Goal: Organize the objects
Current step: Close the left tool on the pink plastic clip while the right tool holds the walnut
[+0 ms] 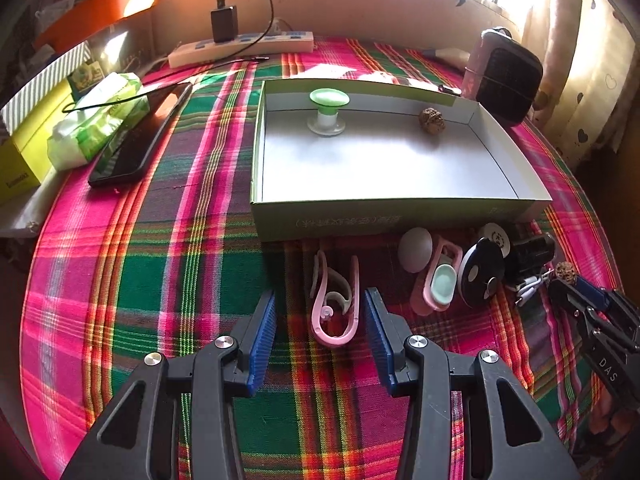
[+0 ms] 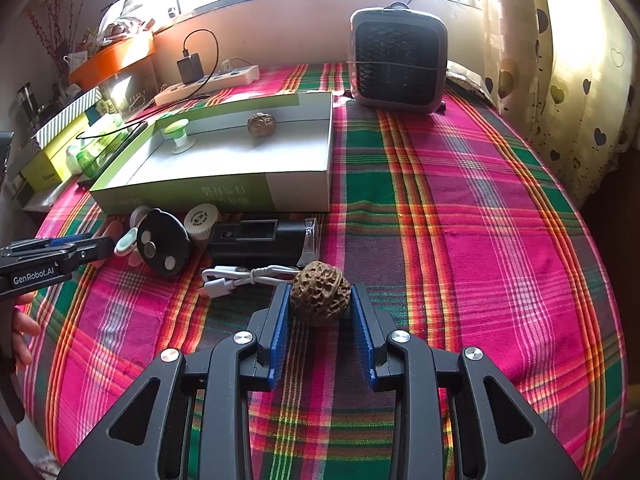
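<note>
A shallow green-sided box [image 1: 400, 216] [image 2: 224, 196] lies on the plaid cloth and holds a green-topped suction knob [image 1: 327, 110] [image 2: 178, 134] and a walnut [image 1: 431, 119] [image 2: 261, 124]. In front of it lie a pink clip [image 1: 335, 308], a grey egg shape [image 1: 415, 249], a pink-and-mint case [image 1: 438, 280], a black round disc [image 1: 480, 276] [image 2: 163, 242], a black device [image 2: 260, 242] and a white cable [image 2: 240, 276]. My left gripper [image 1: 320, 300] is open with the pink clip between its fingers. My right gripper [image 2: 320, 296] is closed on a second walnut [image 2: 320, 298] [image 1: 564, 272].
A dark fan heater [image 2: 398, 62] [image 1: 506, 80] stands behind the box at the right. A power strip with charger [image 1: 240, 44], a phone [image 1: 136, 136], a tissue pack [image 1: 96, 124] and yellow boxes [image 1: 24, 152] sit at the left.
</note>
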